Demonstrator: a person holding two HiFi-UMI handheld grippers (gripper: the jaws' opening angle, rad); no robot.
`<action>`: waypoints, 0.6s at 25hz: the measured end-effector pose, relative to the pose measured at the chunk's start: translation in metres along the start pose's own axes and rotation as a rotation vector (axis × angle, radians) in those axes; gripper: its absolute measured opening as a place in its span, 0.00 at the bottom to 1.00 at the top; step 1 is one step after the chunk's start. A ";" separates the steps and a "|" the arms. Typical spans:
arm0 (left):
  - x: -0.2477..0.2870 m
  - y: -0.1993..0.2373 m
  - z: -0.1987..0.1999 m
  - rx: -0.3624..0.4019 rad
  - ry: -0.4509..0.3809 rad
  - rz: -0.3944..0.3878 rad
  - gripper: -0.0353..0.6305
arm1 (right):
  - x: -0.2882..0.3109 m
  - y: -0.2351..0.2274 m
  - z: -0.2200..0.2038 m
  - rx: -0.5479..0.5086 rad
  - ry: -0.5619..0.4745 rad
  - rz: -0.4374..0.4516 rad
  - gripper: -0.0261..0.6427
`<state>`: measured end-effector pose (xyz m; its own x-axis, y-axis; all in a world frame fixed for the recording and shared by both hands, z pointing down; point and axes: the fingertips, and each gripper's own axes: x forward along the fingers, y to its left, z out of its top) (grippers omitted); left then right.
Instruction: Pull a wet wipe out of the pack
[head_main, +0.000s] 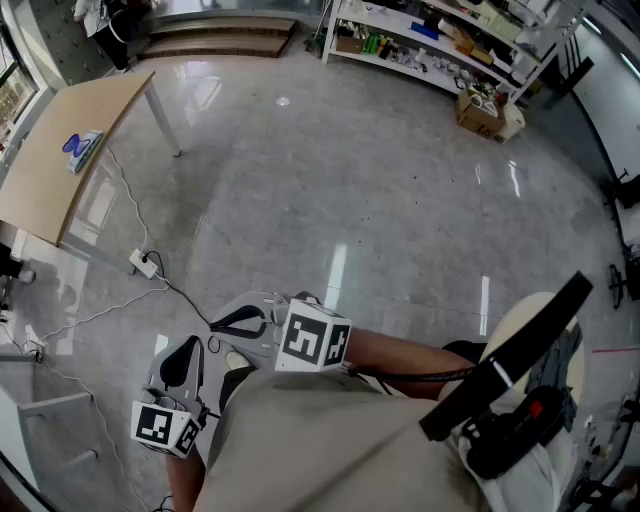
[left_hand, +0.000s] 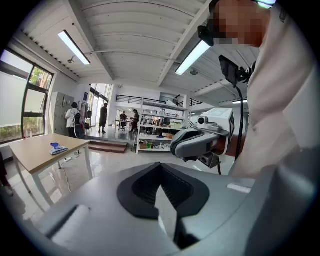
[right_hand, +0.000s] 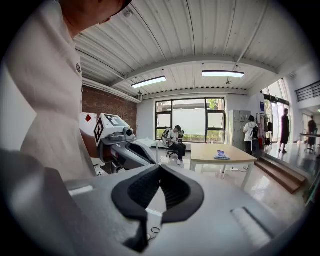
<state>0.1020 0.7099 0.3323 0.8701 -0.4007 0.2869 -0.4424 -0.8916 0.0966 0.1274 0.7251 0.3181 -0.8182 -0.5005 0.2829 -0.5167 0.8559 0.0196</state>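
Note:
The wet wipe pack (head_main: 82, 147), blue and flat, lies on a light wooden table (head_main: 60, 190) far off at the upper left. It shows again as a small blue pack (left_hand: 57, 148) in the left gripper view and as a pack (right_hand: 221, 155) in the right gripper view. Both grippers are held close to the person's body, far from the table. My left gripper (head_main: 183, 360) (left_hand: 160, 167) is shut and holds nothing. Beside it, my right gripper (head_main: 236, 322) (right_hand: 160, 170) is also shut and holds nothing. Each gripper view catches the other gripper: the right one (left_hand: 200, 142), the left one (right_hand: 125, 147).
A shiny grey floor lies between me and the table. A power strip with cables (head_main: 145, 264) trails near the table legs. Shelves (head_main: 430, 45) and a cardboard box (head_main: 485, 112) stand at the back. Steps (head_main: 220, 38) rise behind the table. Several people are in the room.

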 end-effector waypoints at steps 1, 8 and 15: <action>-0.002 0.001 -0.002 0.002 -0.005 -0.003 0.06 | 0.002 0.001 0.000 -0.002 0.004 -0.002 0.04; -0.025 0.020 -0.001 -0.004 -0.007 -0.003 0.06 | 0.026 0.011 0.016 0.005 0.006 0.011 0.04; -0.051 0.093 -0.014 -0.011 -0.022 -0.032 0.06 | 0.100 -0.007 0.031 0.004 0.023 -0.004 0.04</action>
<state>0.0129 0.6503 0.3402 0.8884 -0.3763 0.2629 -0.4164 -0.9017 0.1164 0.0419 0.6648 0.3167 -0.8105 -0.5003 0.3046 -0.5208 0.8535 0.0165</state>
